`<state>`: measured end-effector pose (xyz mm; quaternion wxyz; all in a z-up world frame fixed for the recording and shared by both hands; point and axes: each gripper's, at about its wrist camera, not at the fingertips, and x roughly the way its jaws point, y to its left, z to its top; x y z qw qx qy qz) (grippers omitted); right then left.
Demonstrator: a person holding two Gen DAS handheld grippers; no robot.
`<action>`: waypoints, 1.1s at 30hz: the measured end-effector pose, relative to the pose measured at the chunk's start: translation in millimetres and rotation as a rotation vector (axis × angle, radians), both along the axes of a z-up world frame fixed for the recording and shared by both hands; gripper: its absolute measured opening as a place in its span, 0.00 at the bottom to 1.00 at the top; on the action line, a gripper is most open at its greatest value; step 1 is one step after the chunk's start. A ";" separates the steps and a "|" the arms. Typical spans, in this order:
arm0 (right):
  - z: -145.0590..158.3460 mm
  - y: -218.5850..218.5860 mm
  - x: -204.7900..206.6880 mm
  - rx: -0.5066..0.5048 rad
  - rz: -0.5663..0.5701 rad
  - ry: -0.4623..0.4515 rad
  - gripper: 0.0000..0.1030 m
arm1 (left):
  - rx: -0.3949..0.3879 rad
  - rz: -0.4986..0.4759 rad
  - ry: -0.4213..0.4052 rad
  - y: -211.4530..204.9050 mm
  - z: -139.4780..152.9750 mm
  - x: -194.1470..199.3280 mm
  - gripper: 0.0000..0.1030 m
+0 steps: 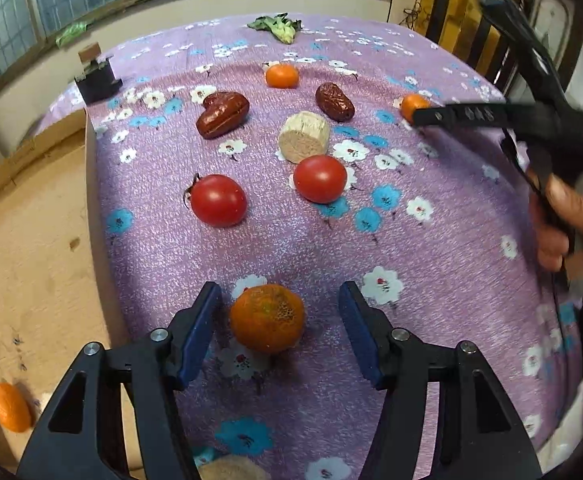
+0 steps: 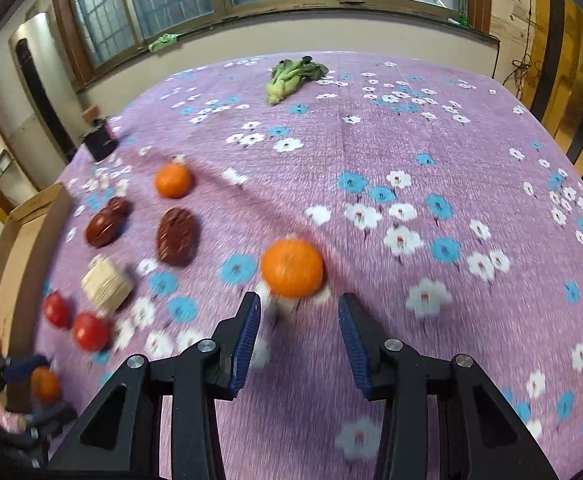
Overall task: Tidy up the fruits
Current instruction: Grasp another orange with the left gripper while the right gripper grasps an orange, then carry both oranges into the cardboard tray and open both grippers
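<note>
Between the spread jaws of the left gripper (image 1: 280, 332) lies a mandarin (image 1: 266, 318) with a rough greenish patch on its skin, resting on the purple flowered cloth (image 1: 431, 264) that covers the bench; neither blue pad touches it. Ahead of the right gripper (image 2: 299, 340), whose jaws are also released and hold nothing, a second mandarin (image 2: 292, 267) sits just beyond the fingertips, smeared by motion blur. In the left wrist view this same fruit is half hidden behind the right gripper's black finger.

Farther out from the left gripper lie two tomatoes (image 1: 218, 200), a pale cylindrical block (image 1: 304, 137) that is hard to name, two dried red dates (image 1: 222, 114) and another mandarin (image 1: 282, 75) toward the far side. A leafy green vegetable (image 2: 291, 76) rests near the far edge of the cloth, well apart from the fruit. A dark small object (image 1: 96, 80) stands at the left corner, too blurred to identify. Left of the bench runs a cardboard box (image 1: 39, 248), and one orange fruit (image 1: 9, 407) lies in it near the lower edge, partly cut off by the gripper body.
</note>
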<state>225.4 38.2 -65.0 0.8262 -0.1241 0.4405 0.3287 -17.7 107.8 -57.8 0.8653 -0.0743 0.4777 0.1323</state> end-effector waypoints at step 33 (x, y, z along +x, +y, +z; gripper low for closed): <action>57.2 -11.5 -153.1 0.248 0.208 0.066 0.31 | 0.000 0.084 -0.200 9.1 58.6 -55.4 0.28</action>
